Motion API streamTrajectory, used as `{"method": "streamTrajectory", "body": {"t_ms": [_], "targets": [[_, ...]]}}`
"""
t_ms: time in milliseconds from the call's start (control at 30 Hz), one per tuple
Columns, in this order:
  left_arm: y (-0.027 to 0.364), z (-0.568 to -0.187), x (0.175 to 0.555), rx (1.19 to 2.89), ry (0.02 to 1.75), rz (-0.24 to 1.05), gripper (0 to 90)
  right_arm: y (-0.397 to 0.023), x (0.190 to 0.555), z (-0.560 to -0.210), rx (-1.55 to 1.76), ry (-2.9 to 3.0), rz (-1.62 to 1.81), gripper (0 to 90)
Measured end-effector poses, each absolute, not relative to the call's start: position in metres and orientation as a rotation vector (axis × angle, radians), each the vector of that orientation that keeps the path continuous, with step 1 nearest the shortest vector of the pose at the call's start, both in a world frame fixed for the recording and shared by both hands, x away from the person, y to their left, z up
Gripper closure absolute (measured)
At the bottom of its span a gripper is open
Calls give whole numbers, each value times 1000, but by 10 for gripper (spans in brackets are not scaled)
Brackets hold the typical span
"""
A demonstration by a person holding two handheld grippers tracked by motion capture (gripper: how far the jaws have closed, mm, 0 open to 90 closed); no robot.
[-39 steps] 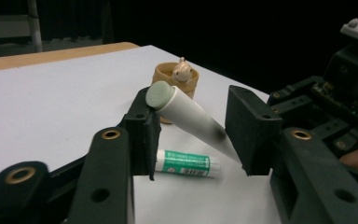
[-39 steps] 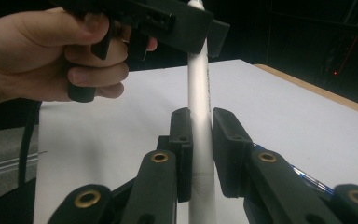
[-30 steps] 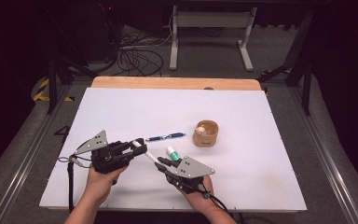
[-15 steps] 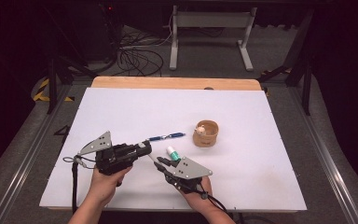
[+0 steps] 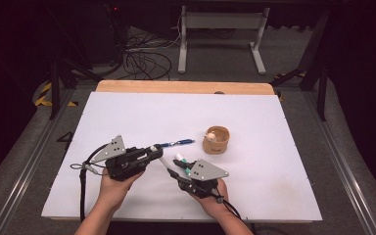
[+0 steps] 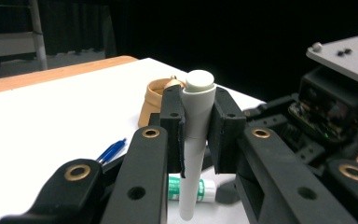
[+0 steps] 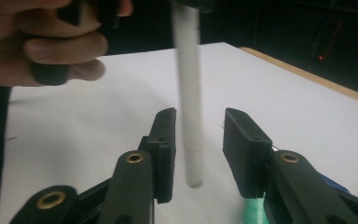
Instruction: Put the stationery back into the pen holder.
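High view: the left gripper (image 5: pixel 152 150) is lying low over the near-left part of the white bench (image 5: pixel 127 112), pointing toward 3 o'clock, and its jaws are clamping one end of a white marker (image 5: pixel 162 161). From that grip the marker is slanting toward 4 o'clock, so its free end is reaching the right gripper (image 5: pixel 175 167), which is pointing toward 10 o'clock from the person's right hand (image 5: pixel 210 193).

Left gripper view: the left gripper (image 6: pixel 199 122) is pinching the white marker (image 6: pixel 196 140) squarely between both pads, with the rounded cap end standing just above the pad tops at 12 o'clock and the barrel running down past them toward 6 o'clock.

Right gripper view: the right gripper (image 7: pixel 199 140) is standing narrowly parted, its jaws having just been opening. The white marker (image 7: pixel 190 116) is hanging between the pads, closer to the pad at 9 o'clock; whether it is touching that pad cannot be told, and a clear gap is showing toward the pad at 3 o'clock.

On the bench, a blue pen (image 5: pixel 175 143) is lying at 1 o'clock from the left gripper. A small green-labelled tube (image 5: pixel 181 160) is resting just beside the right gripper at 12 o'clock. A round wooden cup (image 5: pixel 216 140) is standing at 2 o'clock from the marker.
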State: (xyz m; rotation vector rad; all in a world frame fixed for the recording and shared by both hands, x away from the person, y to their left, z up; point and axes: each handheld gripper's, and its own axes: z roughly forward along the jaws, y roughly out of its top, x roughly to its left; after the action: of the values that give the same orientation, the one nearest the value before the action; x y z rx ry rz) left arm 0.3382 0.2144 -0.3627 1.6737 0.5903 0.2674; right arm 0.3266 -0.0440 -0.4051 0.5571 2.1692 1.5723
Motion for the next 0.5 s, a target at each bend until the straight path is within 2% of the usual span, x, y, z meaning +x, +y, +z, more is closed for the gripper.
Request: {"method": "streamTrajectory", "body": {"t_ms": [500], "targets": [[193,-343,355,1710,566,303,779,-94,345,-394,726,2119,1558,475]]}}
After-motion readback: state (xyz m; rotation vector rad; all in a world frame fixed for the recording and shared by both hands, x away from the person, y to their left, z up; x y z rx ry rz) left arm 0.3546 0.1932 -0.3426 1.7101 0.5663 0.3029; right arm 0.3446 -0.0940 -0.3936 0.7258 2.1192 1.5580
